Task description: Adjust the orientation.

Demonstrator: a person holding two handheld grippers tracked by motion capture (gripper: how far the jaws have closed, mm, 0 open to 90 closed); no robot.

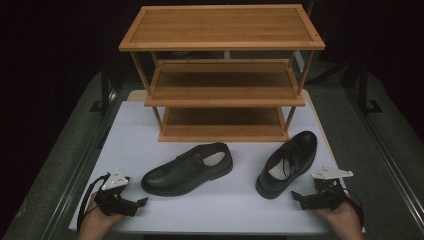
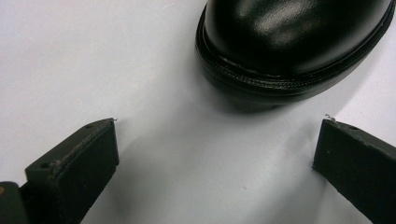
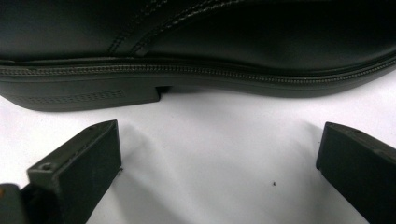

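The left shoe (image 1: pixel 187 170) and right shoe (image 1: pixel 287 163) lie before the rack (image 1: pixel 222 75), just ahead of your grippers. Your left gripper (image 2: pixel 215 154) gapes wide at the toe; your right gripper (image 3: pixel 219 154) gapes wide at the sole's side, both empty. The rack's three shelves are bare.

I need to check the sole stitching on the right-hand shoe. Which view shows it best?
The right gripper view: the shoe lies side-on just past the open jaws, with the welt stitching and heel step sharp. The high view shows the whole shoe from above, too small for stitching. The left gripper view faces the other shoe's toe.
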